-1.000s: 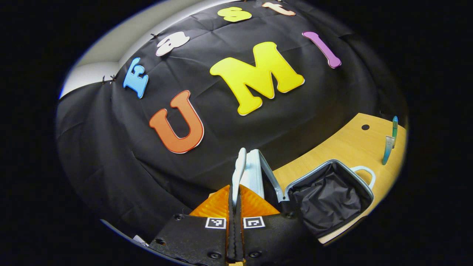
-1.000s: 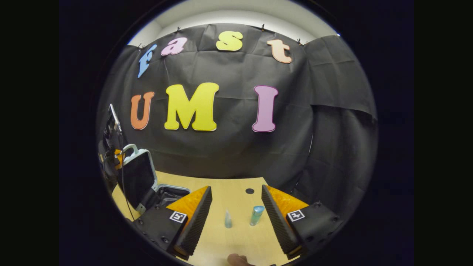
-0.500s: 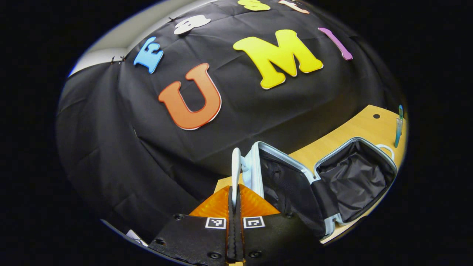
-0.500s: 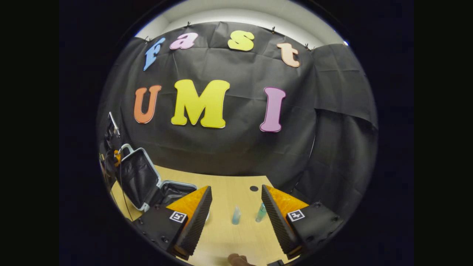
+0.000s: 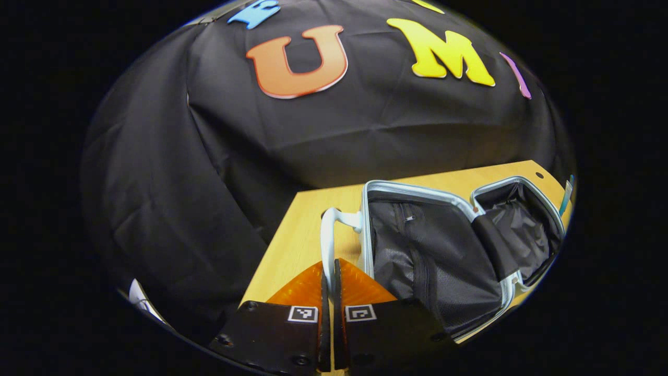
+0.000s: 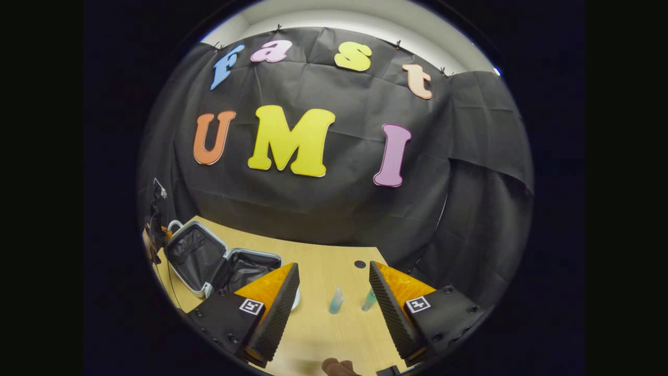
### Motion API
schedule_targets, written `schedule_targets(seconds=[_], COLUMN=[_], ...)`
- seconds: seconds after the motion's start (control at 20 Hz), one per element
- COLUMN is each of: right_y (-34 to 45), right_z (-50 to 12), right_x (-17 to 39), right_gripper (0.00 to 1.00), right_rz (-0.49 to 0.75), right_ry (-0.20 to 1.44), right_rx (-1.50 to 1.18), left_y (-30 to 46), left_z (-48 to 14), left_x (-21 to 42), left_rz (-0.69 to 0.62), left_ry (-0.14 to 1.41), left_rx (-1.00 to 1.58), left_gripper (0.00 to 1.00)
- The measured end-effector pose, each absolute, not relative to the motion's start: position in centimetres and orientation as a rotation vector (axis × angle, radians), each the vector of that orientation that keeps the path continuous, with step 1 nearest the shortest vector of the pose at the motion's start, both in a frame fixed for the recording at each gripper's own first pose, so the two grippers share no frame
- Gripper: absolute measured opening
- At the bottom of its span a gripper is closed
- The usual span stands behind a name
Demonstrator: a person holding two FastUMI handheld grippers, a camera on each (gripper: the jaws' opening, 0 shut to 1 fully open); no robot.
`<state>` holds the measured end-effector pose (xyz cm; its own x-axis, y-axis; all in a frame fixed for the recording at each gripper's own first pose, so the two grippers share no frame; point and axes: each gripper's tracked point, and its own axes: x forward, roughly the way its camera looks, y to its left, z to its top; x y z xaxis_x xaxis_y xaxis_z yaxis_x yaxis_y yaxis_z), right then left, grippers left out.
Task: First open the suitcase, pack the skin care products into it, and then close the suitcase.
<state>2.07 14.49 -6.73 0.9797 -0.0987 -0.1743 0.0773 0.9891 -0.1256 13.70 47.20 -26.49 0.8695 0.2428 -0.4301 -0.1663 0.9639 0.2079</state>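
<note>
The left gripper [image 5: 329, 271] is clamped on the white handle [image 5: 327, 237] of the suitcase [image 5: 433, 250], which lies spread open on the wooden table [image 5: 292, 235] (both dark-lined halves face up). The right gripper [image 6: 334, 284] hangs with its jaws wide apart above 2 skin care bottles [image 6: 336, 300] standing near the suitcase.
</note>
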Motion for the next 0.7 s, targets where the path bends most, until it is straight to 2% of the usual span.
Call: schedule_targets(seconds=[0.35, 0.45, 0.6, 0.7], right_y=[14.8, 14.7, 14.1, 13.8], right_z=[-7.3, -7.1, -6.9, -6.9], right_x=[2.3, 2.2, 2.0, 2.1], right_gripper=[0.80, 0.80, 0.80, 0.80], right_rz=[-0.088, -0.091, -0.093, -0.087], right_ry=[0.216, 0.211, 0.206, 0.203], right_rx=[-0.140, -0.154, -0.176, -0.171], left_y=[48.3, 48.5, 48.7, 48.3], left_z=[-31.4, -32.5, -31.5, -30.2], left_x=[13.5, 13.4, 13.4, 13.2], left_rz=[0.222, 0.242, 0.265, 0.265], left_ry=[0.532, 0.556, 0.523, 0.501], left_rx=[0.030, 0.018, 0.028, 0.023], left_gripper=[0.04, 0.17, 0.28, 0.52])
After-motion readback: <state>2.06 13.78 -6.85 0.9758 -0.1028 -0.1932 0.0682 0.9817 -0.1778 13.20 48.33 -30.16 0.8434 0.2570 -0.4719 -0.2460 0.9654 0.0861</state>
